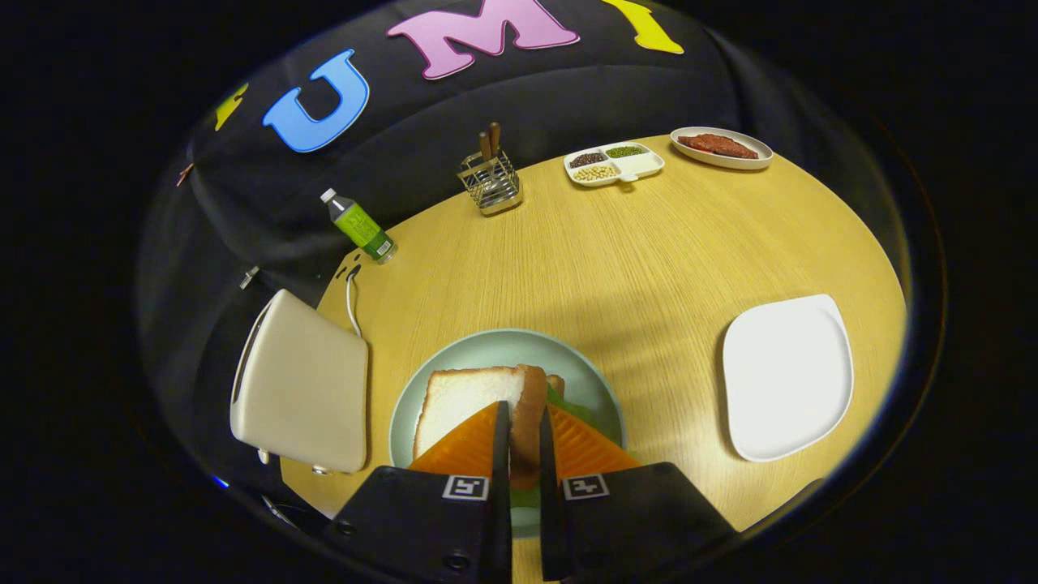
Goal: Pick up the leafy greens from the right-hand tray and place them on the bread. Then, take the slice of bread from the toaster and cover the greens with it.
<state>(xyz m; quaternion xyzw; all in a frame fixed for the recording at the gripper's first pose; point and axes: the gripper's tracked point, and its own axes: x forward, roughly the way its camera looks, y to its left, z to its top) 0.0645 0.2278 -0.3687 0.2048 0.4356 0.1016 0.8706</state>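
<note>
Item: gripper (525, 422). Your two orange fingers (466, 446) stand at a narrow gap and both press on the slice of bread (478, 401), which is pinched edge-on between them.

Item: slice of bread. It is held over the green plate (486, 349), straight ahead of you at 12 o'clock from the fingertips. It stands tilted on edge: the white face turns toward 9 o'clock, the brown crust runs up between the fingers, and its long axis points from 6 to 12 o'clock, away from you.

Item: leafy greens (568, 405). A strip of green shows just to the 3 o'clock side of the held slice, on the plate, beside the right finger. A bit of brown crust (556, 383) shows just beyond the greens; whether it touches the held slice cannot be told.

Item: toaster (300, 389). Cream-coloured, at 9 o'clock from the plate, on the table (649, 259) edge.

Item: white tray (787, 377). At 3 o'clock from the plate, well apart.

Items at the far edge, 11 to 1 o'clock: green bottle (361, 227), wire utensil holder (491, 182), divided dish (614, 164) of beans and grains, plate with reddish food (720, 148).
</note>
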